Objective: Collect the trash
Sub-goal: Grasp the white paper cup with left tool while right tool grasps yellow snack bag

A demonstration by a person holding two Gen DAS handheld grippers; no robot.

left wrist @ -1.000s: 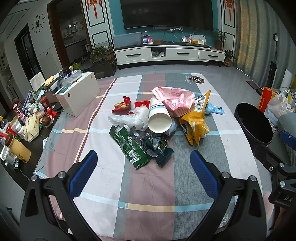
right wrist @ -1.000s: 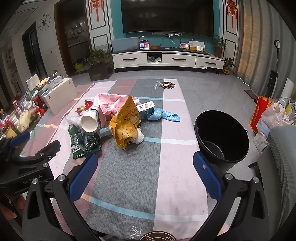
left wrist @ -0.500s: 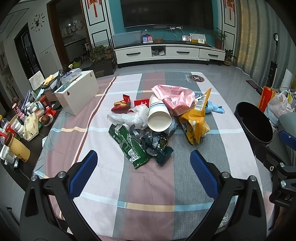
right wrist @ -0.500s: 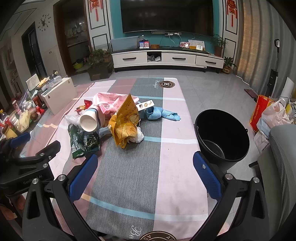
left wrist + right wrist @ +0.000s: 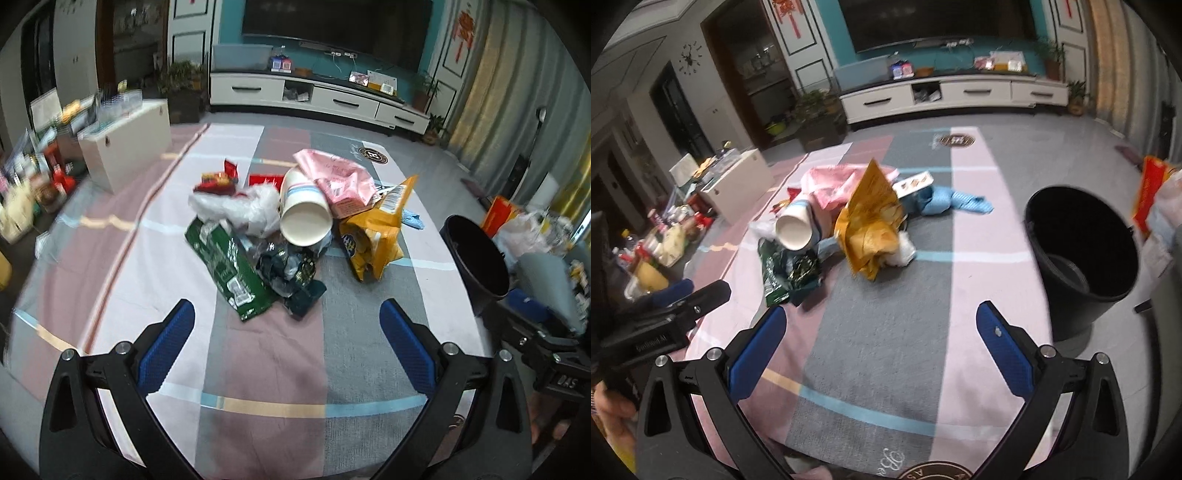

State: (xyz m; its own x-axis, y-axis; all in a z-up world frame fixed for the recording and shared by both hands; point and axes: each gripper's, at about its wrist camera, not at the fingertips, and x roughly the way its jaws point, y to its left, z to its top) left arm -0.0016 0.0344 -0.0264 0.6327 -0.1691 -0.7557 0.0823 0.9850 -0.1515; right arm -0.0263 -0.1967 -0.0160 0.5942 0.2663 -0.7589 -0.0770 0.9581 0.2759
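Motion blurs the shelf clutter; the paper cup hides litter beneath it.

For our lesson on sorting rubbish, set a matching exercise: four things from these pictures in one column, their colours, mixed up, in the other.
Things:
1. paper cup
2. snack bag
3. bucket
4. long wrapper

Colours:
A. black
B. green
C. white with a blue band
D. yellow

Pairs: 1-C, 2-D, 3-A, 4-B
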